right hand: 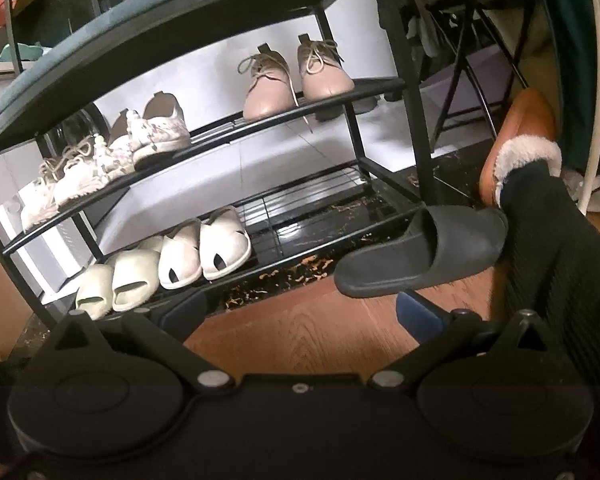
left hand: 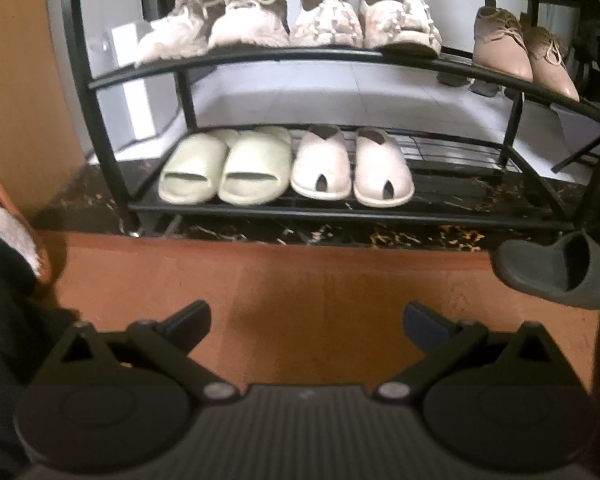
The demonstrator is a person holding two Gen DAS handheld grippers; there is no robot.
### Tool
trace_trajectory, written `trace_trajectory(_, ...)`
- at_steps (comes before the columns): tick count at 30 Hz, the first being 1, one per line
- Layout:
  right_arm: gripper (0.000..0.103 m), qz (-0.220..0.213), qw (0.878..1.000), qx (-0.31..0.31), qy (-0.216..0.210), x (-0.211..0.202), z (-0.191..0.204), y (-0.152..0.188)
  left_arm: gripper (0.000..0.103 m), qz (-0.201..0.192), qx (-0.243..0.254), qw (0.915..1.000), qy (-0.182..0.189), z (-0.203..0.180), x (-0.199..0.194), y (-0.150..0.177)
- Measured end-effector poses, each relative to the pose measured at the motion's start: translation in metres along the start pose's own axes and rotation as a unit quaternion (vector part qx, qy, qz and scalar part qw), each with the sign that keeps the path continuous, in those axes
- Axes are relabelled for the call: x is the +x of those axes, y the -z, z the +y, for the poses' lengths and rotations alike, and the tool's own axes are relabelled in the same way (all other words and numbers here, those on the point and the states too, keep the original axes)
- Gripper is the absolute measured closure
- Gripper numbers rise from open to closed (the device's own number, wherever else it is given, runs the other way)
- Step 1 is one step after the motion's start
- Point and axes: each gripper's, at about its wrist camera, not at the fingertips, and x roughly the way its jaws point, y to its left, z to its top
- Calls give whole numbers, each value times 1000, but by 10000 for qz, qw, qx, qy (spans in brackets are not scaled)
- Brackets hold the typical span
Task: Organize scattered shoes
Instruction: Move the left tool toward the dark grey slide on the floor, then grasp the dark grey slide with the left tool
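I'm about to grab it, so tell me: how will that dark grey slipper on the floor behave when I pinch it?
The dark grey slipper looks like moulded foam, so probably light and slightly squashy. Its matte surface should give the right gripper decent grip. Pinched at the open heel, it may droop toe-down.

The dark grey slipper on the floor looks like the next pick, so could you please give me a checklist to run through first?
1. Dark grey slipper off the rack, on the floor: ok.
2. Right hand-held gripper open, empty: ok.
3. Left hand-held gripper open, empty: ok.
4. Free space on bottom shelf right of the white peep-toe shoes: ok.
5. Slipper's mate located: cannot tell.
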Motion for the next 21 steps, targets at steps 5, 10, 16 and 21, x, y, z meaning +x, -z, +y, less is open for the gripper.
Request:
trace_trajectory(5,0,113,9999,-38,58,8,1,4,1,240,-168,9994,182,2,13,1)
trace_trajectory(10,0,237,9996,-38,123,15,1,10,1,486,-309,9979,306,3,27,5)
trace_trajectory(16,0,202,9996,-23,169,17,-5,11,1,618,-186,9975,299,-6,42,11)
trace_trajectory(21,0,-236,9986,183,429,9,-21,3,1,293,338,9955,839,-32,55,15)
